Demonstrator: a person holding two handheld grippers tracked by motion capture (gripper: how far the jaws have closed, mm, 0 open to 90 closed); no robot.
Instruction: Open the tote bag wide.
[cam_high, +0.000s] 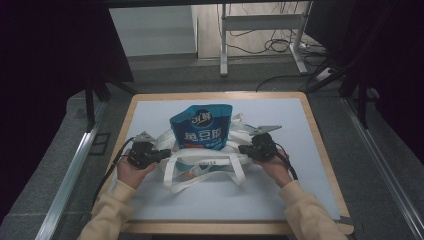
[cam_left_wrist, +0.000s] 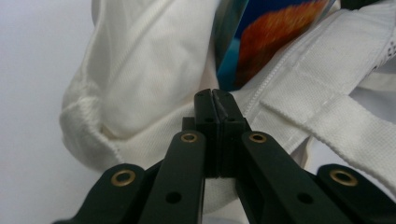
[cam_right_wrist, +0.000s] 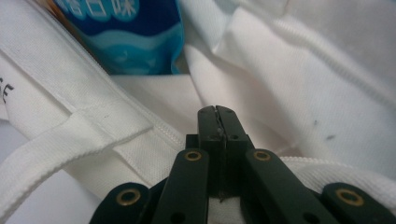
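A white cloth tote bag (cam_high: 200, 169) lies open on the table, and a blue snack pouch (cam_high: 202, 127) with white lettering stands in its mouth. My left gripper (cam_high: 167, 154) is at the bag's left side and my right gripper (cam_high: 241, 149) at its right side. In the left gripper view my gripper (cam_left_wrist: 215, 95) is shut, pinching the bag's rim (cam_left_wrist: 140, 70) beside the pouch (cam_left_wrist: 266, 42). In the right gripper view my gripper (cam_right_wrist: 217, 112) is likewise shut on the bag's cloth (cam_right_wrist: 289, 79), just below the pouch (cam_right_wrist: 135, 37). A handle strap (cam_right_wrist: 70, 140) runs off to the left.
The bag's two handle loops (cam_high: 205, 184) lie toward me on the pale mat (cam_high: 280, 195), which covers a wooden table (cam_high: 322, 150). Beyond the table stand a metal frame (cam_high: 223, 45) and loose cables (cam_high: 280, 46) on the floor.
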